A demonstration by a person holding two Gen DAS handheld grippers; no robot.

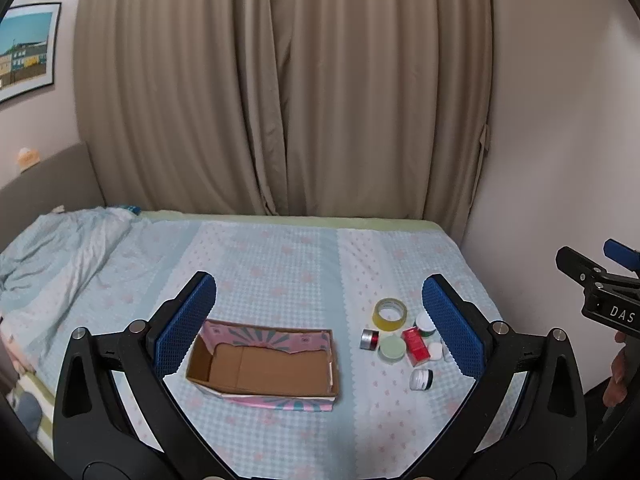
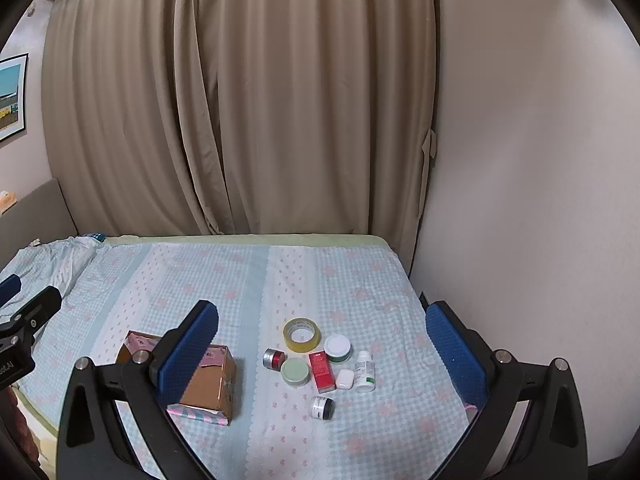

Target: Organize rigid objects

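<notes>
On a bed (image 2: 200,280) with a pale blue checked sheet, an open cardboard box (image 1: 264,368) wrapped in pink and teal paper lies empty. To its right sits a cluster of small items: a roll of yellowish tape (image 2: 302,334), a small red and silver tin (image 2: 274,359), a pale green lidded jar (image 2: 295,372), a red carton (image 2: 322,372) whose print is too small to read, a white-lidded green jar (image 2: 338,347), a white earbud case (image 2: 346,379), a white bottle (image 2: 365,372) and a small black jar (image 2: 323,407) on its side. The left gripper (image 1: 320,320) and the right gripper (image 2: 320,340) both hover above the bed, jaws spread wide, gripping nothing. The right gripper's body reads "DAS" in the left wrist view.
</notes>
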